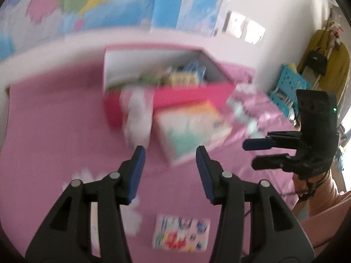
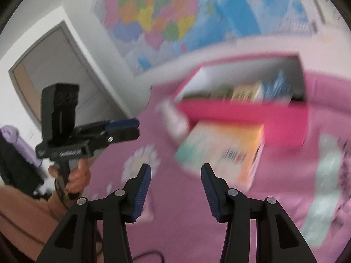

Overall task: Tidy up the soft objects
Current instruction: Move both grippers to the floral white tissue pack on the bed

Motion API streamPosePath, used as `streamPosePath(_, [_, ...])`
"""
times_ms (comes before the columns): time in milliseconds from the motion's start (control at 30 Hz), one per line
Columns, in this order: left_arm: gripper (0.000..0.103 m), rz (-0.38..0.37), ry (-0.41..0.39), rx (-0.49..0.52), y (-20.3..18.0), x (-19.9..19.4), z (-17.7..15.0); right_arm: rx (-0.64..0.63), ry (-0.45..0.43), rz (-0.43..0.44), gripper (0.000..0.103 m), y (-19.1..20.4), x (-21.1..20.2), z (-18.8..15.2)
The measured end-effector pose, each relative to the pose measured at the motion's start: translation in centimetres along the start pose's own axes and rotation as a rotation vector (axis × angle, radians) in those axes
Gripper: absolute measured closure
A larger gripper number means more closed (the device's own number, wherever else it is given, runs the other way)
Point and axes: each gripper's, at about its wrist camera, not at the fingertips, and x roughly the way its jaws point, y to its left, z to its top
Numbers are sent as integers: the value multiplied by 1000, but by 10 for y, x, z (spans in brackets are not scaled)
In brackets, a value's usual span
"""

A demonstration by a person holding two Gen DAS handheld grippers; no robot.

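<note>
colourful wall map (image 2: 158, 11), white door (image 2: 46, 65), yellow coat (image 1: 329, 50) hanging, blue perforated crate (image 1: 289, 85)

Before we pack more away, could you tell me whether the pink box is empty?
Not empty. The pink box is open on top, and several colourful packets show inside; blur hides what they are.

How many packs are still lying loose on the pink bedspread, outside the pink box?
3 clearly: a big pastel pack against the pink box front, a white one left of it, a small printed one nearest the left gripper. Blur may hide more at right.
</note>
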Motion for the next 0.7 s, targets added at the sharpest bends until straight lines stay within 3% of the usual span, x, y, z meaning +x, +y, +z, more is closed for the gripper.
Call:
streamPosePath(233, [53,-21,113,-95,18,14,-53,52,133,63,55,13,38,-47])
streamPosePath(500, [53,-81,153,-109,19,11,-77,35,225,144,55,45,75,-68])
streamPosePath(700, [58,-143,177,-126,14,15,-88,61,222,130,68,47,88,-70])
